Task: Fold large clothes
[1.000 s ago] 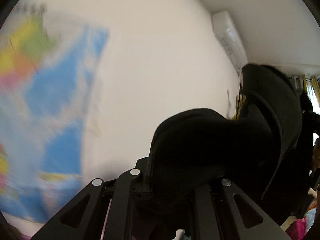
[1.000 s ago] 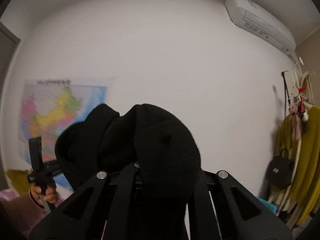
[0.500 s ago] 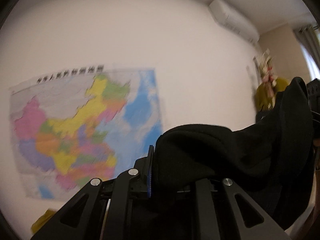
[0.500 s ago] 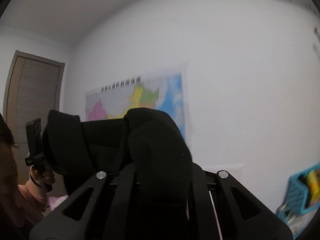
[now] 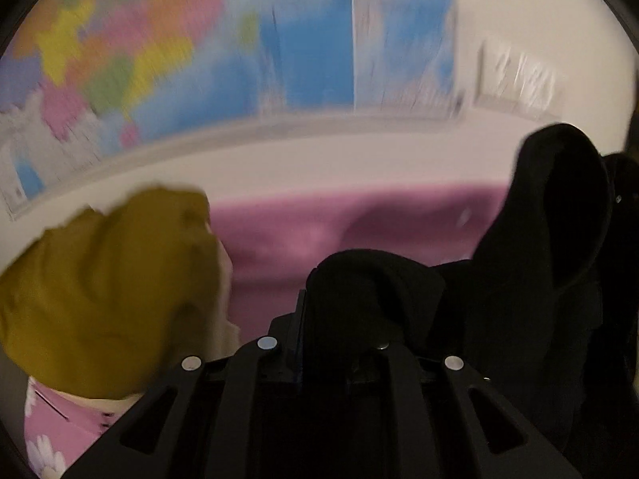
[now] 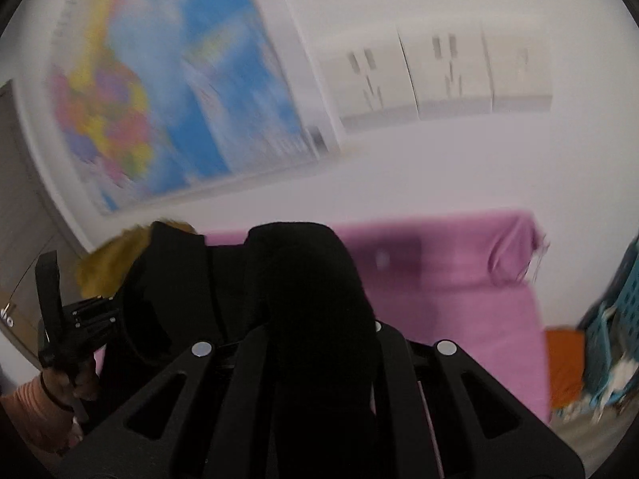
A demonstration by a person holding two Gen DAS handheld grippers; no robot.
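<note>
A large black garment [image 5: 519, 279] hangs between my two grippers, held up above a pink bedsheet [image 5: 303, 231]. My left gripper [image 5: 339, 319] is shut on one bunched edge of it; the cloth runs off to the right. My right gripper [image 6: 315, 319] is shut on another bunched edge of the black garment [image 6: 307, 279]; the cloth covers its fingertips. In the right wrist view the left gripper [image 6: 80, 319] shows at the far left, in the person's hand, with the cloth stretched to it.
A mustard-yellow cloth heap [image 5: 104, 287] lies on the bed at left. A coloured map [image 6: 167, 92] and white wall sockets [image 6: 439, 76] are on the wall behind. A blue basket [image 6: 615, 335] and orange cloth [image 6: 563, 363] stand right of the bed [image 6: 459, 279].
Both grippers have tipped down from the upper wall and ceiling towards the bed, carrying the black garment with them. The views are motion-blurred.
</note>
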